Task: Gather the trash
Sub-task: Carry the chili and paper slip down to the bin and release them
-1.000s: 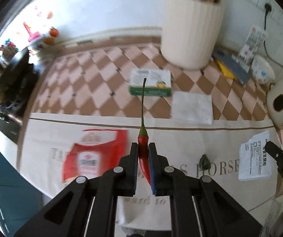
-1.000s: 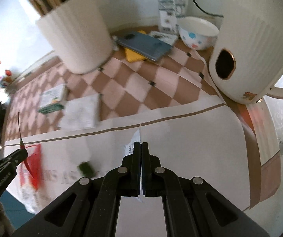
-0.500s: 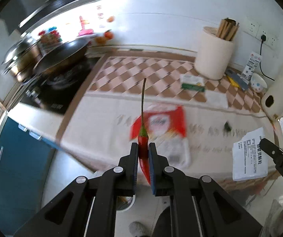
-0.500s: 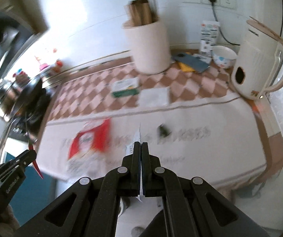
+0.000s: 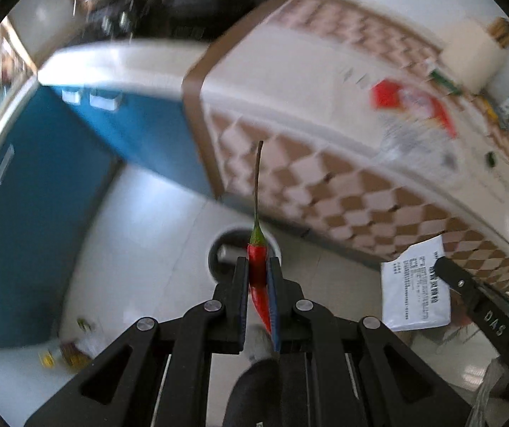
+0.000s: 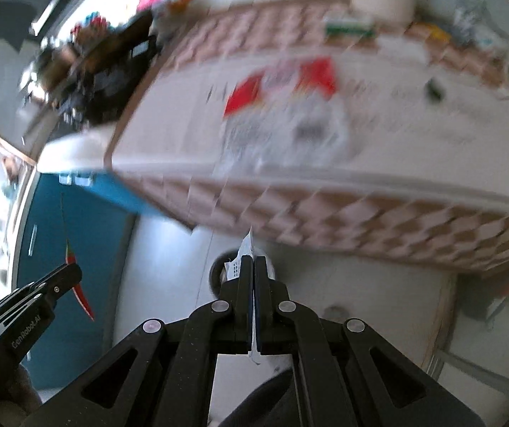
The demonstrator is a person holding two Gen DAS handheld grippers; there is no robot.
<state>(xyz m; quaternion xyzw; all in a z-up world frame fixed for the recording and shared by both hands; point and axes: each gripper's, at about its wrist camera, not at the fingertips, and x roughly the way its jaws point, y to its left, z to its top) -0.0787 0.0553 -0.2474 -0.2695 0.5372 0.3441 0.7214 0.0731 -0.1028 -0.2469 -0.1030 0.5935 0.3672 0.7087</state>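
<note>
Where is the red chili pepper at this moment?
The red chili pepper is clamped in the left gripper, stem pointing forward, above the round bin on the floor, left of the printed paper.

Bright daylight, heavy motion blur across the background, fisheye bending at dark edges, fingers sharp

Two grippers, one red chilli, one printed paper, one bin.

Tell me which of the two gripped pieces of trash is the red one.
The chili, clamped in the left gripper: red with a green cap and long thin stem. The right gripper holds the other piece, a white printed paper slip.
</note>
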